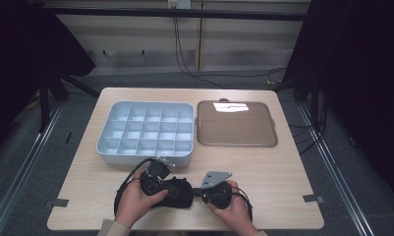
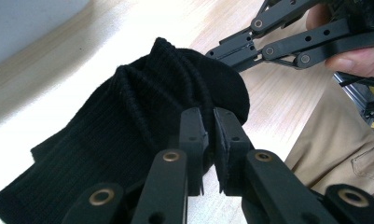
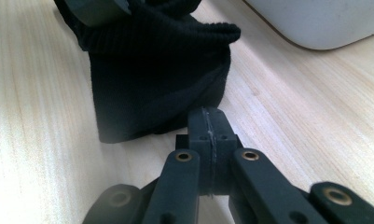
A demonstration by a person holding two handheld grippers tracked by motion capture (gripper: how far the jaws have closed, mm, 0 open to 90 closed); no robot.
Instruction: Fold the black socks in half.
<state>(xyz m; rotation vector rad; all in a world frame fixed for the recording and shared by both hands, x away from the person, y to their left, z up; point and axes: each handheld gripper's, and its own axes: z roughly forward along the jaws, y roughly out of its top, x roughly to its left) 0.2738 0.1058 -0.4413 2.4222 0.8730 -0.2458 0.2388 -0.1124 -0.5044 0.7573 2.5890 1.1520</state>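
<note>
Black sock [image 1: 177, 192] bunched on table [image 1: 283, 182] near front edge, between both hands. Left tool [image 2: 208, 140] jaws nearly together, pinching sock fabric. Right tool [image 3: 209, 128] clenched, jaws pressed flat together just beside sock. Grey compartment box [image 1: 145, 130] behind.

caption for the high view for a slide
Two hand-held grippers meet at a black sock before a compartment box.
</note>
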